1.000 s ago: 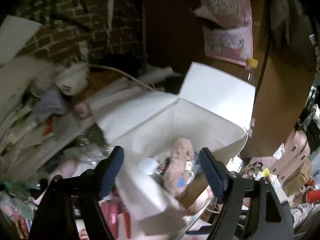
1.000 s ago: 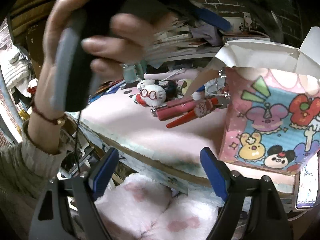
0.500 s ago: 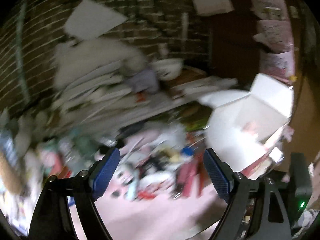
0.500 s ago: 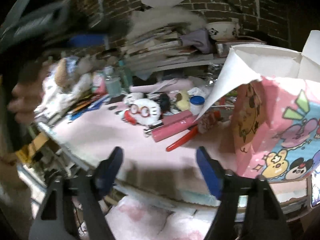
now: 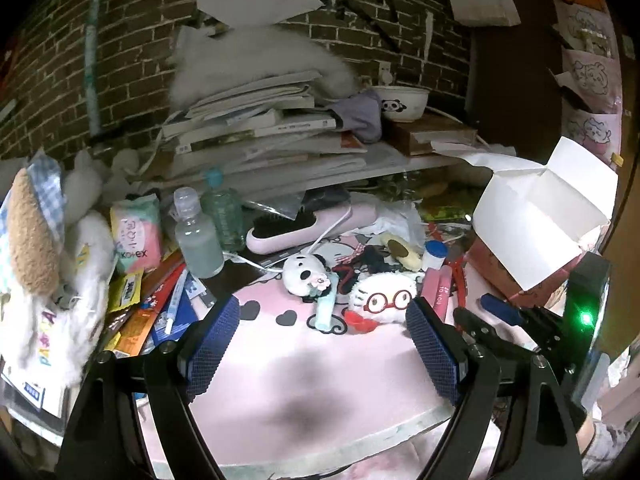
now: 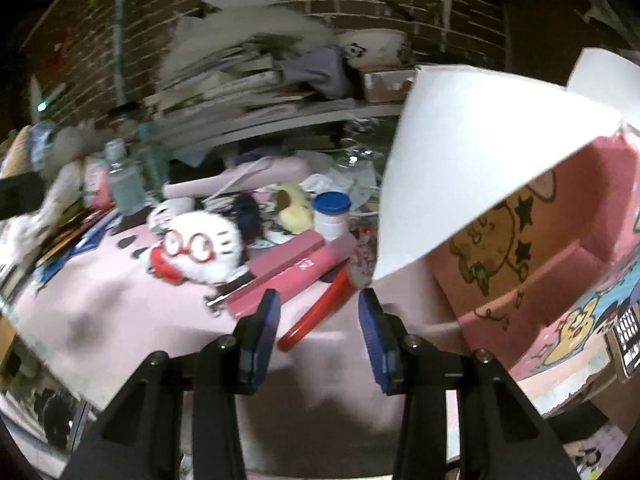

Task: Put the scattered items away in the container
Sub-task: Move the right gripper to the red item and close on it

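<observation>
While left claw [image 5: 322,354] gapes empty — right claw [image 6: 319,338] closing, empty | box [image 6: 560,248] print right-view only

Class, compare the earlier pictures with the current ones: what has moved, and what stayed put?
The left gripper swung from above the white-flapped pink cartoon box to the pink mat, jaws wide and empty. The right gripper neared the red-handled tool, jaws closing, nothing held. The white plush with red glasses stayed put.
</observation>
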A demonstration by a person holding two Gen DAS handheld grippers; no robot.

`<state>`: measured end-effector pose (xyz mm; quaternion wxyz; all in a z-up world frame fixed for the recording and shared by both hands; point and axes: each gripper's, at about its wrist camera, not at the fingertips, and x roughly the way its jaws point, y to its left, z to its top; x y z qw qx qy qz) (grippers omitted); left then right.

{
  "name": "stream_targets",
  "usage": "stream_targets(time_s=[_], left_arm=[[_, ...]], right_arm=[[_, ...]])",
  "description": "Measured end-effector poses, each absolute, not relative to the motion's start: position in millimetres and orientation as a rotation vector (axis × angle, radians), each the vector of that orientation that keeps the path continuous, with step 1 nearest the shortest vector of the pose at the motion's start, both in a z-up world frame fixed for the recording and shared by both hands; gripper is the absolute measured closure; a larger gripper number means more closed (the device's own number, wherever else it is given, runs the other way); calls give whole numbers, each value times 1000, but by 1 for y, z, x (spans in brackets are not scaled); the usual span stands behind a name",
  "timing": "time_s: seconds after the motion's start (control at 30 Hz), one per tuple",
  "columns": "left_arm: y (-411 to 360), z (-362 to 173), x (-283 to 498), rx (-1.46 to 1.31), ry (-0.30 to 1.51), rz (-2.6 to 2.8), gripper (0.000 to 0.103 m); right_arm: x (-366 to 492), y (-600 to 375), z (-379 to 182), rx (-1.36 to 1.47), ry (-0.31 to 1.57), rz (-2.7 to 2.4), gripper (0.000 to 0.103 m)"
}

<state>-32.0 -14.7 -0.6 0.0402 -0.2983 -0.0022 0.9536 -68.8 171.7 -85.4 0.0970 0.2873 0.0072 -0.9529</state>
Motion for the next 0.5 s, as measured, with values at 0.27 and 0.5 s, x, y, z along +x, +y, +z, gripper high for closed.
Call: stream_targets(time_s=[0.27, 0.5], left_arm=[[-13, -3, -35, -938, 20, 2932, 20], [-8, -6, -39, -956, 12, 2925, 20]], right_arm=[[-81, 172, -93, 851, -10, -2869, 75], [-78, 175, -96, 826, 20, -2874, 89]])
